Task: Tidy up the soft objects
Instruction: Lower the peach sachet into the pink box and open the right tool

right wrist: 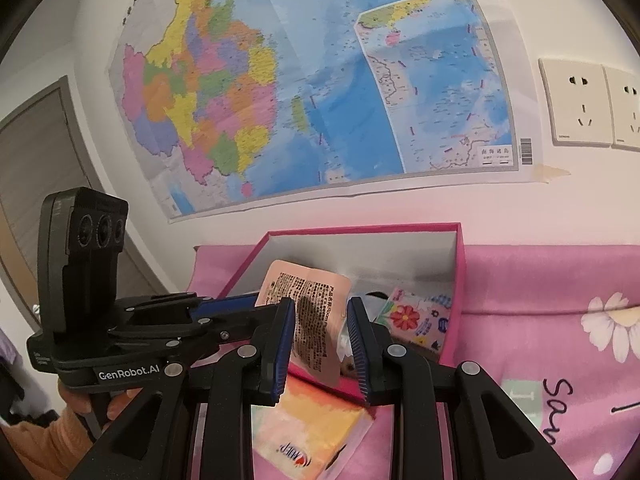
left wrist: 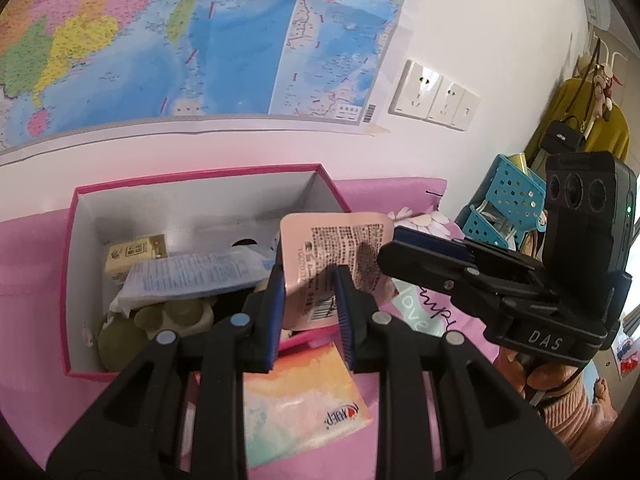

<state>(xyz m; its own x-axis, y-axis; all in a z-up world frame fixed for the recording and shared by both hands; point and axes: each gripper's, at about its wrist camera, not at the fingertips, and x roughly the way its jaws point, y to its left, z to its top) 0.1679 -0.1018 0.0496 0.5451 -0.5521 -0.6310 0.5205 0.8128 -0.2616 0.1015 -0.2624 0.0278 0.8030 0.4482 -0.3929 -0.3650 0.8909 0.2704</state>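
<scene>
A magenta-edged cardboard box with plain white inner walls sits open on a pink cloth printed with white daisies and script, close under a wall-hung map. Inside the box lie a small yellowish carton, a crinkly pale-blue plastic pack with fine print, olive-green rounded soft pieces low in the near corner, and, seen from the right wrist camera, a flat pack printed with a red flower leaning by the right wall.

The left gripper is clamped on a flat, glossy pale-pink sachet with black print and a barcode, its blue ribbed pads pinching the lower part; the sachet stands up over the box's near rim. The right gripper pinches the same sachet from the other side, pads pressing its soft, slightly crumpled film.

In front of the box, flat on the cloth, lies a square tissue pack in orange and pastel wrap, beneath both grippers. To the far right in the left wrist view stands a teal perforated plastic basket rack.
</scene>
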